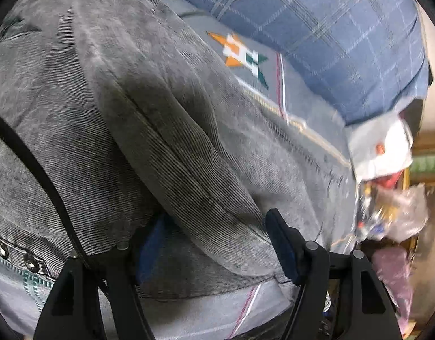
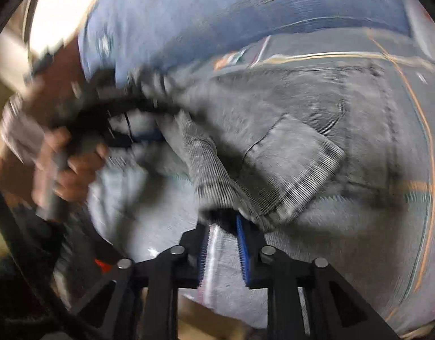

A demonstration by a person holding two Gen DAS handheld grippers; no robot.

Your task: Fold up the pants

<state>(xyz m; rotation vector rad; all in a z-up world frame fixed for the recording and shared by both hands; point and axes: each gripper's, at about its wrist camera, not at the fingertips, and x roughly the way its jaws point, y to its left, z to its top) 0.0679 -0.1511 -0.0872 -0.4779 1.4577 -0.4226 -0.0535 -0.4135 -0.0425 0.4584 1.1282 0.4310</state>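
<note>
The grey pants [image 1: 126,107] lie bunched on a patterned bedsheet [image 1: 262,79], beside a blue plaid pillow [image 1: 330,22]. The left gripper [image 1: 217,243] stands fairly wide with a thick fold between its jaws, though whether its pads press I cannot tell. The right gripper [image 2: 223,249] is narrowed onto the cloth's edge. The fold looks under way; next, both should carry it across evenly.

The pants [image 1: 138,130] are grey washed denim, matt and ribbed, with shiny metal rivets [image 1: 30,262] at the waistband. Under the pants lies a smooth woven grey bedsheet [image 1: 296,113]; beyond them, a blue checked cloth pillow [image 1: 344,42]. Beside the pillow sits crinkled glossy plastic wrap [image 1: 401,212].
</note>
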